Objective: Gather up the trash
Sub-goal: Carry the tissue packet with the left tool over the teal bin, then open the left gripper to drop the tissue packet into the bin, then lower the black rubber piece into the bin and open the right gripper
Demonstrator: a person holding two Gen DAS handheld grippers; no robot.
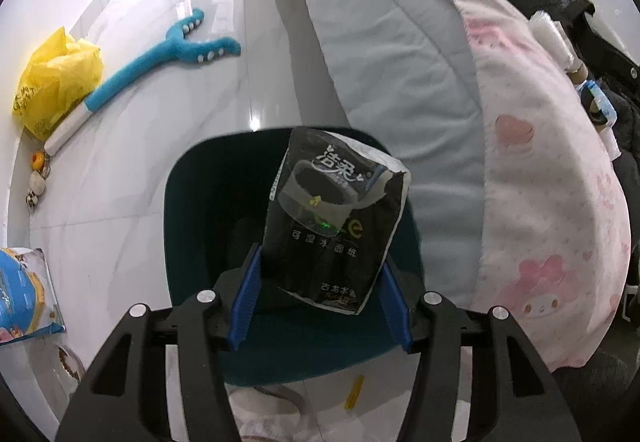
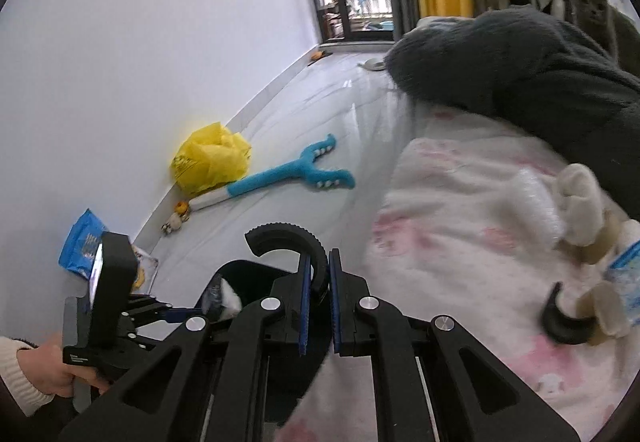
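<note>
Item: black tissue packet (image 1: 334, 218), emptied and crumpled, gripped between the blue pads (image 1: 245, 304) of the left tool (image 1: 320, 306); the pads press its lower end on both sides. Its long axis runs forward, away from the tool. Position: directly above the open mouth of the dark teal trash bin (image 1: 188, 202), which stands on the pale tiled floor (image 1: 160, 102) just beside the bed edge (image 1: 380, 62). The governing relation is vertical, packet over bin, with the bin's hollow showing behind and below the wrapper, so a release looks likely to drop it inside; the packet's far end reaches toward the bin's back rim, which may catch it. Right tool (image 2: 318, 306): closed on a black curved, ridged plastic piece (image 2: 288, 242), held beside the bed's pink-printed blanket (image 2: 460, 242), near the bin but not over it. The left hand (image 2: 52, 370) is therefore the nearer to depositing. Uncollected: a second black curved piece (image 2: 560, 322) and wrappers (image 2: 624, 274) on the blanket; a yellow plastic bag (image 1: 56, 78) by the wall.
</note>
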